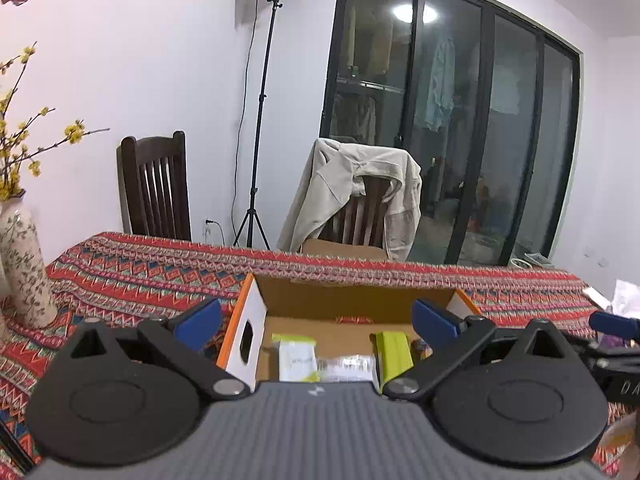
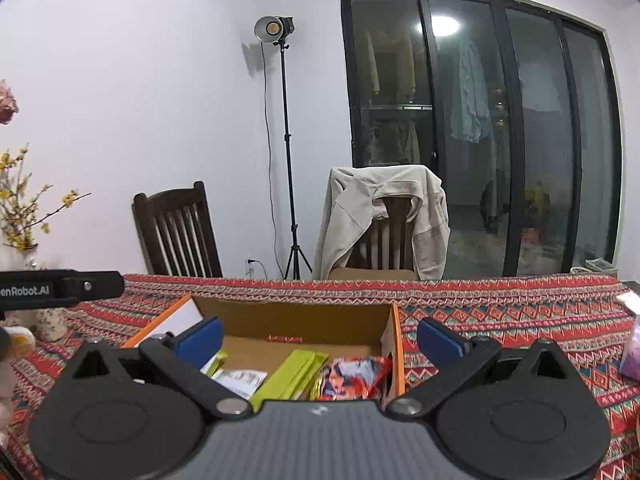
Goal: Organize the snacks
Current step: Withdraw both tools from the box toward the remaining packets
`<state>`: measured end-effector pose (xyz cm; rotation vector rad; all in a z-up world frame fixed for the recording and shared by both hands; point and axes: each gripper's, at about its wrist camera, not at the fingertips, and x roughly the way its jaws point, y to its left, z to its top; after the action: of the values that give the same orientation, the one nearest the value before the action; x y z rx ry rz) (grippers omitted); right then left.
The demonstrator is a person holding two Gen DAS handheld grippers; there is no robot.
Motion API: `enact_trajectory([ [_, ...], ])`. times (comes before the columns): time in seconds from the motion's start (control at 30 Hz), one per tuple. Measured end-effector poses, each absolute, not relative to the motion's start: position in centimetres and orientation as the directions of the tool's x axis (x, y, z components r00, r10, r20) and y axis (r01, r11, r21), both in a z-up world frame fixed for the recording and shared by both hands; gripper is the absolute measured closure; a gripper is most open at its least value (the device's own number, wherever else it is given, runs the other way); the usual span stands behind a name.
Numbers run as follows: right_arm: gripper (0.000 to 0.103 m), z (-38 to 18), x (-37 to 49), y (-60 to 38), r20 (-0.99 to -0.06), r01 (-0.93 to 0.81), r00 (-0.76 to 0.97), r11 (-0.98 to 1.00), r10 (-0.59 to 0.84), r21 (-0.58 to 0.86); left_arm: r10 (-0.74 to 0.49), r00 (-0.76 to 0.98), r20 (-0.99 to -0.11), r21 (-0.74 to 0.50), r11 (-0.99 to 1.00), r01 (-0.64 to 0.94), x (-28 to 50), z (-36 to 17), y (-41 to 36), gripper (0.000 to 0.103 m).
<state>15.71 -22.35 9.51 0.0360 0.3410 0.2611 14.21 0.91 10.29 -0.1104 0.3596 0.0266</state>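
Observation:
An open cardboard box [image 1: 352, 300] [image 2: 296, 316] with orange edges sits on the patterned tablecloth. Inside lie a white sachet [image 1: 297, 360], a clear packet [image 1: 348, 366], a green packet [image 1: 394, 354] [image 2: 292, 374] and an orange-and-blue snack bag [image 2: 354, 374]. My left gripper [image 1: 316, 318] hovers open above the box's near side, nothing between its blue pads. My right gripper [image 2: 320, 336] is also open and empty, just above the box's near right part. The right gripper's blue fingertip [image 1: 612, 322] shows at the right edge of the left wrist view.
A floral vase [image 1: 26, 268] with yellow blossoms stands at the table's left. A purple-and-white packet [image 2: 632, 352] lies at the right edge. Behind the table are two dark wooden chairs [image 1: 156, 188], one draped with a beige jacket [image 1: 360, 192], and a light stand [image 1: 260, 120].

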Motion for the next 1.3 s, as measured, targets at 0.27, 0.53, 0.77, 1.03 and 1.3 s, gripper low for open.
enact_trajectory([
  [0.27, 0.0, 7.2, 12.9, -23.5, -0.377, -0.246, 0.891, 0.967, 0.254, 0.071, 0.002, 0.898, -0.439, -0.101, 0.994, -0.051, 11.5, 6.4, 2.1, 0.0],
  [0.53, 0.0, 3.2, 11.5, -23.4, -0.463, -0.247, 0.85, 0.966, 0.251, 0.072, -0.011, 0.871, -0.492, -0.123, 0.991, -0.057, 9.4, 3.1, 2.8, 0.0],
  [0.77, 0.0, 0.6, 11.7, -23.2, -0.484, -0.249, 0.834, 0.964, 0.265, 0.098, 0.012, 0.889, -0.457, -0.097, 0.993, -0.063, 9.0, 1.0, 2.4, 0.0],
  [1.03, 0.0, -0.2, 11.7, -23.3, -0.471, -0.262, 0.834, 0.957, 0.288, 0.122, 0.001, 0.892, -0.453, -0.083, 0.996, -0.043, 8.9, 0.4, 2.0, 0.0],
  [1.3, 0.0, 0.0, 11.4, -23.2, -0.457, -0.259, 0.843, 0.959, 0.284, 0.118, 0.015, 0.895, -0.445, -0.075, 0.996, -0.053, 8.6, 0.4, 1.9, 0.0],
])
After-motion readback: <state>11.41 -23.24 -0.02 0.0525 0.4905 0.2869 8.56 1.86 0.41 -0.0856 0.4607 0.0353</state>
